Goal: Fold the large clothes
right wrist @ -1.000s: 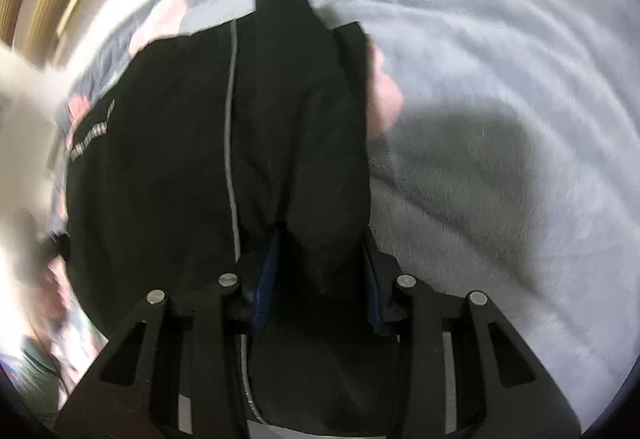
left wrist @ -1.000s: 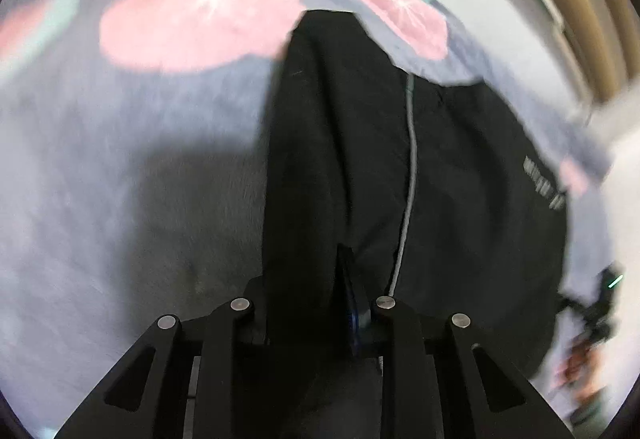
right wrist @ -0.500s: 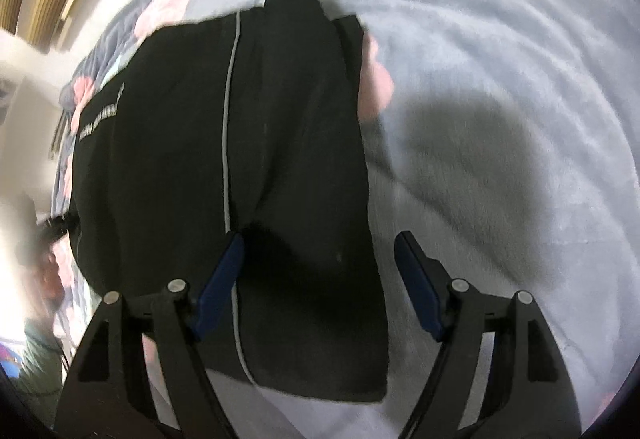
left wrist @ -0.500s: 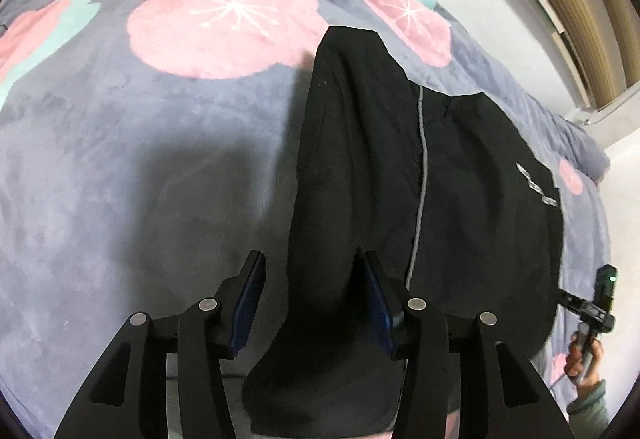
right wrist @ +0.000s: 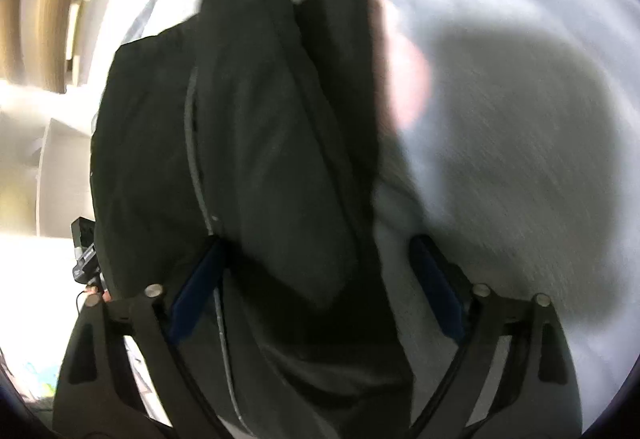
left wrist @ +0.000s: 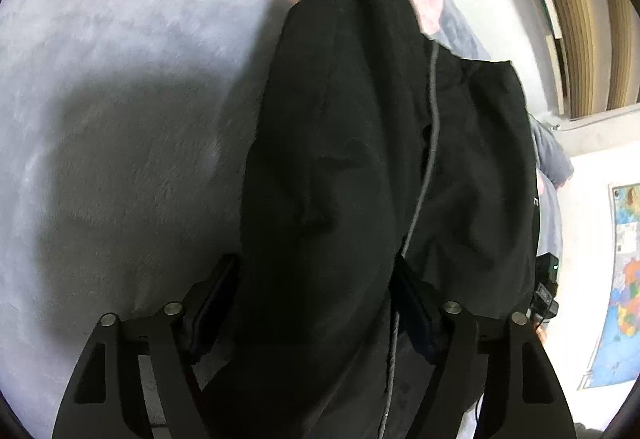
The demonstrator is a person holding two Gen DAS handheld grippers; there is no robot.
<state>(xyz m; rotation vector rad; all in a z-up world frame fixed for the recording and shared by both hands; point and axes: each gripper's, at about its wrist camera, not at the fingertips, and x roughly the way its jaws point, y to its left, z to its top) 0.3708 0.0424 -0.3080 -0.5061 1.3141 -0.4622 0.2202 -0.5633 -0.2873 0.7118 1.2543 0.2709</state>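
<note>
- The black garment (left wrist: 332, 167) lies on the grey fleece blanket (left wrist: 120, 143), a long folded strip running away from both cameras, with a thin grey piping line (left wrist: 428, 143) along it.
- Left gripper (left wrist: 316, 303): fingers spread, the near end of the garment bulging up between them and hiding the pads; whether they touch the cloth cannot be told.
- Right gripper (right wrist: 316, 287): fingers wide apart with blue pads; the garment (right wrist: 260, 143) passes between them, close to the left pad and apart from the right.
- White lettering at the garment's far right edge is mostly hidden and unreadable.
- A wall map (left wrist: 620, 279) hangs at right.
</note>
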